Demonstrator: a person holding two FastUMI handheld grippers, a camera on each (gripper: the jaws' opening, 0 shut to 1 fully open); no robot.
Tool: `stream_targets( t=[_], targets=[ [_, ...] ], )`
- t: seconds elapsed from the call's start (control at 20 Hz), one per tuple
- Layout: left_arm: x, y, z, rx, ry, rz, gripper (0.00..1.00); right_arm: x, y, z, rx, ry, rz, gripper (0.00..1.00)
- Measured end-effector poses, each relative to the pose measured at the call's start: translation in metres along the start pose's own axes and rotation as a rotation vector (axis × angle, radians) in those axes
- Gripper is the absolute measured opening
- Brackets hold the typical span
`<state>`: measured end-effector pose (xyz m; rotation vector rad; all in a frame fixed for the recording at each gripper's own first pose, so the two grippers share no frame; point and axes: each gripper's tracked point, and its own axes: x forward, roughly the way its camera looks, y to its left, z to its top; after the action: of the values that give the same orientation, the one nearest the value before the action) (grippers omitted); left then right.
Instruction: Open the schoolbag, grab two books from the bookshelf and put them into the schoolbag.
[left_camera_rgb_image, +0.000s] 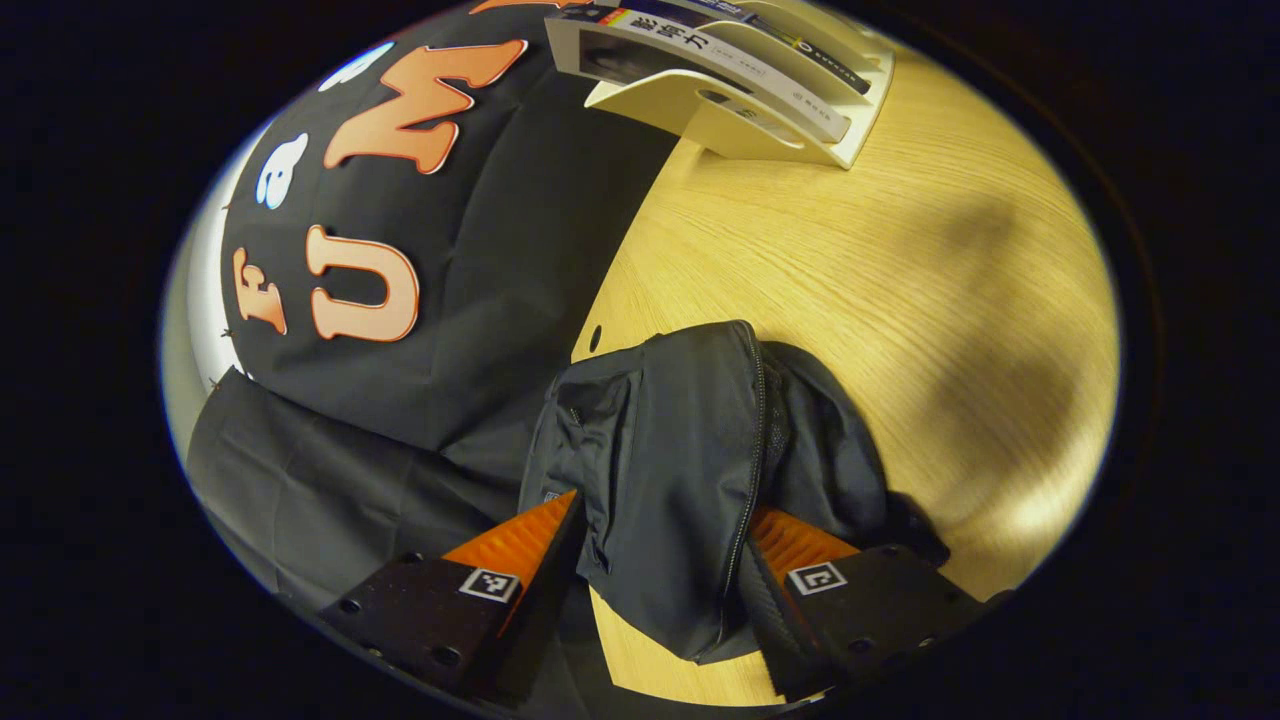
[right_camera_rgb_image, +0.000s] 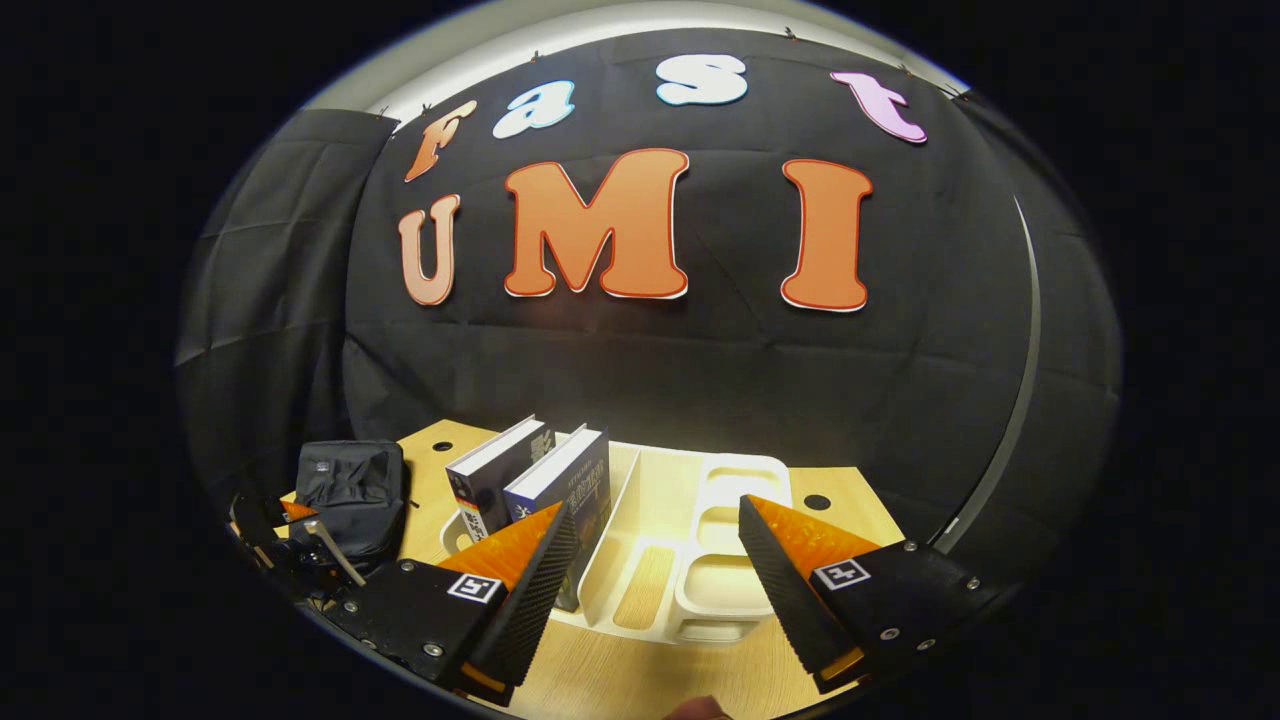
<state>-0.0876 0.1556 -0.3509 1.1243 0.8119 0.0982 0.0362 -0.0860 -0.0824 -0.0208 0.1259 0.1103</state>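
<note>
In the left gripper view the black schoolbag (left_camera_rgb_image: 670, 440) lies on the wooden table, its zipper running down the middle. My left gripper (left_camera_rgb_image: 665, 510) is shut on it, with bag fabric packed between both fingers. In the right gripper view my right gripper (right_camera_rgb_image: 650, 540) stands open with nothing between its fingers, just in front of the white bookshelf (right_camera_rgb_image: 700, 570). Two books (right_camera_rgb_image: 545, 480) stand upright in the bookshelf's left slots, beside my left finger. The schoolbag (right_camera_rgb_image: 350, 485) sits at the far left with the left gripper (right_camera_rgb_image: 275, 530) on it.
The bookshelf (left_camera_rgb_image: 770, 135) with its books (left_camera_rgb_image: 700, 55) lies at the far end of the table (left_camera_rgb_image: 850, 290) in the left gripper view. The shelf's right slots (right_camera_rgb_image: 735, 500) hold nothing. Black cloth walls close the back and left sides.
</note>
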Motion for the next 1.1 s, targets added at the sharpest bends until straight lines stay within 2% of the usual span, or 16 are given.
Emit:
stream_targets(
  t=[0.1,0.15,0.2,0.25,0.3,0.35,0.4,0.55,0.7,0.9,1.1],
  targets=[
    [0.002,-0.001,0.002,0.003,0.005,-0.034,0.66,-0.002,0.002,-0.001,0.006,0.004,0.006,0.97],
    [0.002,-0.001,0.003,0.0,0.004,-0.052,0.43,-0.003,0.005,-0.001,0.009,0.005,0.013,0.97],
    [0.0,0.004,0.006,-0.003,-0.005,-0.064,0.59,-0.004,0.007,-0.002,0.009,0.008,0.018,0.97],
    [0.0,0.007,0.006,-0.017,-0.008,-0.087,0.36,-0.004,0.011,-0.003,0.007,0.013,0.022,0.97],
    [0.0,0.011,0.009,-0.036,-0.023,-0.108,0.4,-0.005,0.014,-0.003,0.0,0.018,0.019,0.97],
    [0.0,0.01,0.01,-0.057,-0.022,-0.154,0.16,-0.006,0.015,-0.003,-0.008,0.025,0.009,0.97],
    [-0.001,0.011,0.01,-0.08,-0.038,-0.203,0.09,-0.007,0.018,-0.002,-0.014,0.028,-0.002,0.97],
    [0.003,0.024,0.019,-0.087,-0.097,-0.284,0.08,-0.011,0.035,0.002,-0.007,0.045,-0.037,0.97],
    [0.002,0.033,0.028,-0.076,-0.154,-0.389,0.07,-0.011,0.05,0.009,-0.018,0.059,-0.102,0.97],
    [0.007,0.057,0.037,-0.111,-0.19,-0.519,0.06,-0.005,0.084,0.021,-0.016,0.096,-0.124,0.97],
    [0.013,0.084,0.036,-0.132,-0.194,-0.636,0.06,0.014,0.111,0.032,-0.102,0.127,-0.179,0.98]
  ],
)
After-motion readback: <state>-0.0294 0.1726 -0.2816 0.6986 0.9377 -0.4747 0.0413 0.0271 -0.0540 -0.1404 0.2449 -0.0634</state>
